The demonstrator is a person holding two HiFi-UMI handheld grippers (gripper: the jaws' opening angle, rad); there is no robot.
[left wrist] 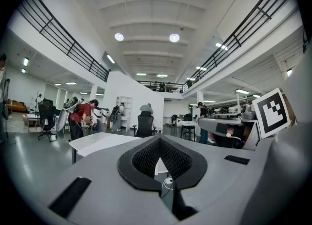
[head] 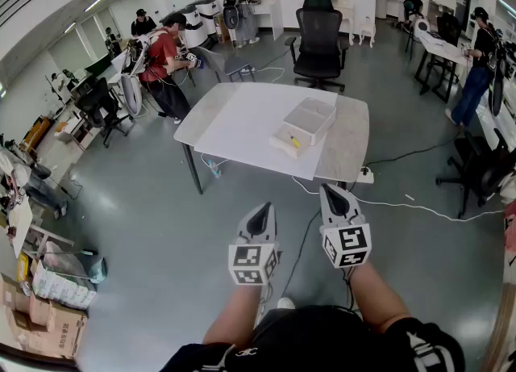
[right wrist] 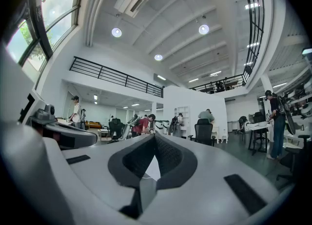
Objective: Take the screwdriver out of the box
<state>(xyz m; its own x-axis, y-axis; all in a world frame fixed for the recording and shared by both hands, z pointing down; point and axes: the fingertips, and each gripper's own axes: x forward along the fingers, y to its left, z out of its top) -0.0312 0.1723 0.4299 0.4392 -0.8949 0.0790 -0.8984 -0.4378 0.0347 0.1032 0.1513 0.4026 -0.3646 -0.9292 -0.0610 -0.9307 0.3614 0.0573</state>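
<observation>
Left gripper (head: 262, 211): jaws closed, tips touching, nothing between them. Right gripper (head: 332, 193): same condition, just beside the left. The box (head: 310, 119) lies open on the table (head: 218, 112), well ahead of both grippers. A yellow item (head: 295, 142) lies inside, too small to confirm as the screwdriver.

The table (head: 234, 120) stands at 12 o'clock from the person, well apart from the left gripper (head: 260, 211) and the right gripper (head: 333, 193), which hang side by side nearer in. The box (head: 310, 116) lies on the table, at 3 o'clock from its middle. A lower piece (head: 284, 143) lies against it at its 7 o'clock side. An office chair (head: 320, 35) stands behind the table at 12 o'clock. A power strip (head: 364, 175) lies on the floor at the table's 5 o'clock corner. Cardboard boxes (head: 44, 322) sit at 8 o'clock.
</observation>
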